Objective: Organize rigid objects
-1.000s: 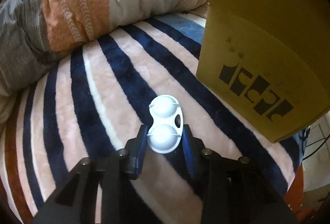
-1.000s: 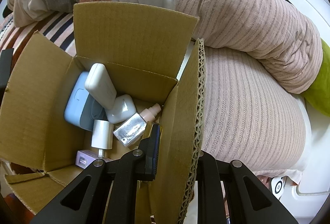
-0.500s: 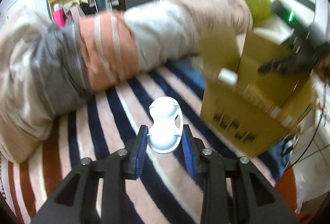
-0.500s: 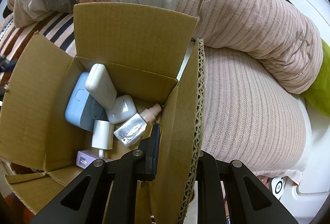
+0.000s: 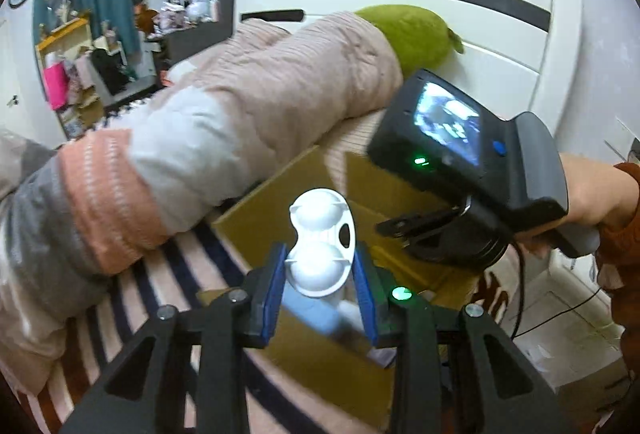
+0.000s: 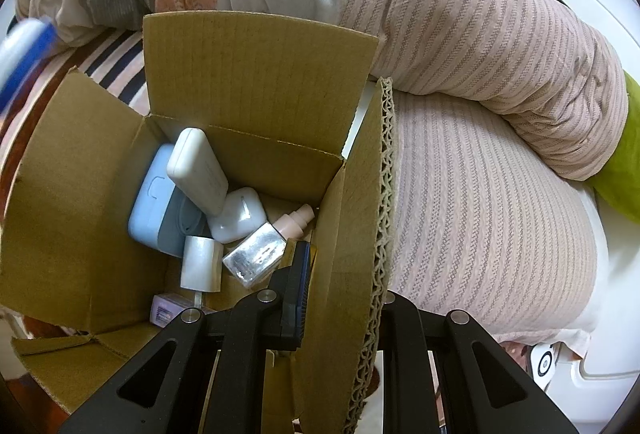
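My left gripper has its blue pads clamped on the lower lobe of a white two-dome plastic case, held in the air above the open cardboard box. Upper lobe sticks out past the fingertips. The box sits on the striped blanket, next to the rolled duvet.

My right gripper pinches the box's right flap (one blue pad visible on the inner side, the other finger hidden behind the cardboard), so the jaws are narrow, closed on the flap.

Inside the box: a white power bank leaning on a light blue case, a white earbud case, a silvery square bottle, a small pink bottle, a white charger plug, and a purple item at the near corner.

The right-hand rig, screen lit, shows in the left wrist view over the box. Green pillow behind the duvet.
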Available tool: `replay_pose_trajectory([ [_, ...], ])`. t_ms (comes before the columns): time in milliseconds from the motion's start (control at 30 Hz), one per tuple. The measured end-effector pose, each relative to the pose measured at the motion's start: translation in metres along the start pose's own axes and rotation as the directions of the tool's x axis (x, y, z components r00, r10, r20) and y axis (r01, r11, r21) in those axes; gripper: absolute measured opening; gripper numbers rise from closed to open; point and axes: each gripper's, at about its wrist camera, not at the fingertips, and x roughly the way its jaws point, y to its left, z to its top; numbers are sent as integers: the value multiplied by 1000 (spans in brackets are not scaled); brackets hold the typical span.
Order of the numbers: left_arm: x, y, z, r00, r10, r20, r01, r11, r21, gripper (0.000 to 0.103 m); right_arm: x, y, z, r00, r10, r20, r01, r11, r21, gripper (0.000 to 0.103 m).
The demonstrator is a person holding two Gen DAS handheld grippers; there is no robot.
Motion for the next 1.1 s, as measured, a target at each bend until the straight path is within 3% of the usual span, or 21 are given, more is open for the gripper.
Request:
replay_pose_trajectory([
  [400, 33, -24, -2, 996, -49, -79, 51, 998, 30, 31, -1, 0, -1, 1000, -3, 1, 3, 1000, -3, 12],
  [467, 34, -22, -4, 995, -51, -87, 53, 998, 28, 44, -1, 1, -1, 1000, -6, 1, 6, 1000, -4, 12],
  [533, 30, -21, -7, 996, -37, -76, 39, 999, 25, 73, -1, 1, -1, 1000, -6, 2, 6, 1000, -4, 12],
  [667, 17, -18, -10, 999, -15, -47, 16, 1000, 5, 89, -3, -1, -1, 1000, 6, 8, -6, 1000, 5, 14],
  [733, 9, -16, -11, 999, -8, -36, 8, 1000, -5, 92, -3, -3, -2, 1000, 1, 12, -1, 1000, 7, 22],
  [800, 0, -14, -13, 1000, 2, -26, -2, 1000, -15, 98, -5, -4, -4, 1000, -2, 17, 2, 1000, 3, 48],
  [833, -5, -12, -14, 1000, 4, -17, -5, 1000, -24, 102, -6, -3, -6, 1000, 0, 20, 0, 1000, 1, 52],
  [1033, -41, 0, -23, 998, 35, 43, -31, 996, -78, 102, -29, 0, -14, 996, -18, 90, 17, 1000, 17, 53],
  [1100, -54, 5, -27, 996, 64, 59, -57, 993, -101, 102, -49, 1, -18, 988, -31, 150, 25, 999, 38, 68],
])
